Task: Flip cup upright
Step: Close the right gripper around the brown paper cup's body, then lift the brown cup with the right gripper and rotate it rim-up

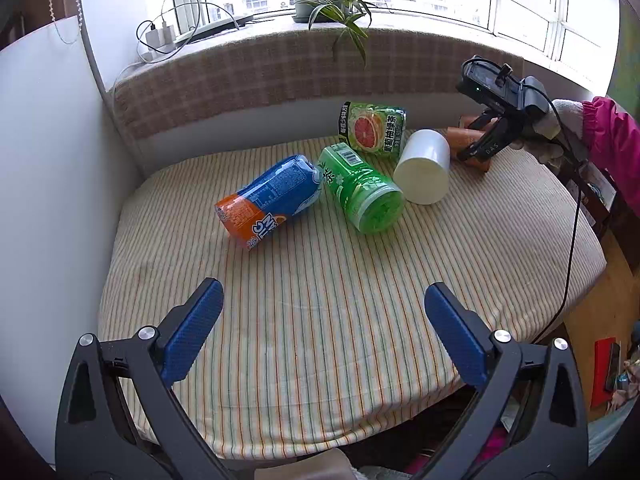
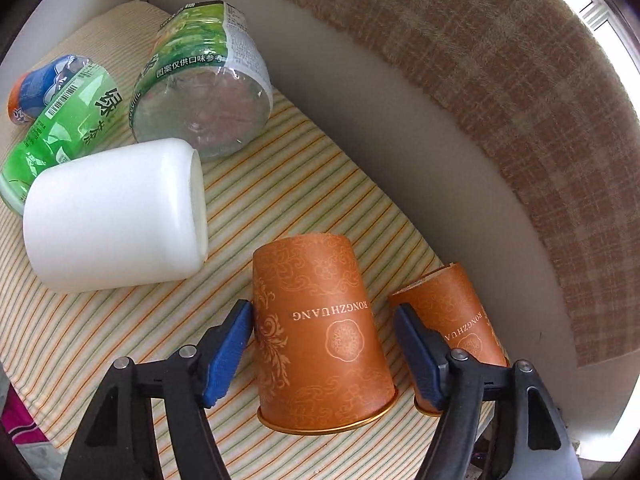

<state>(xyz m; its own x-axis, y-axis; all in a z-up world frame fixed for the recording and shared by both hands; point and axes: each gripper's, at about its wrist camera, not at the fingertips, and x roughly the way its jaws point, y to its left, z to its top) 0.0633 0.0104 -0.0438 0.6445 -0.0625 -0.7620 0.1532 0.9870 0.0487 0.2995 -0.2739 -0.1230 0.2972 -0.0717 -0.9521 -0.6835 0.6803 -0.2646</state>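
1. Cup [image 2: 320, 340], an orange paper one, is seen standing upside down near the far right corner of the table [image 1: 320, 320], its gold rim on the striped cloth and its base uppermost.
2. The right gripper [image 2: 324, 344] is held low and level around this cup; the left blue finger pad touches the cup wall, while the right one stands just off it, so the fingers are spread and not yet clenched.
3. From the left wrist view, the right gripper is seen held by a gloved hand [image 1: 560, 128] in a pink sleeve, reaching in from the right edge.
4. The left gripper [image 1: 324, 312] hovers above the near edge of the table, its fingers released and wide apart, holding nothing.
5. Two orange cups are counted; the second orange cup [image 2: 452, 308] stands inverted just right of the first.
6. One white cup [image 2: 116, 216] lies on its side, with three cut bottle halves beyond it: a green tea bottle [image 1: 360, 188], a grapefruit-label bottle [image 1: 374, 128] and a blue-orange bottle [image 1: 268, 200].
7. "RONGZHUANG" is read upside down on both orange cups.
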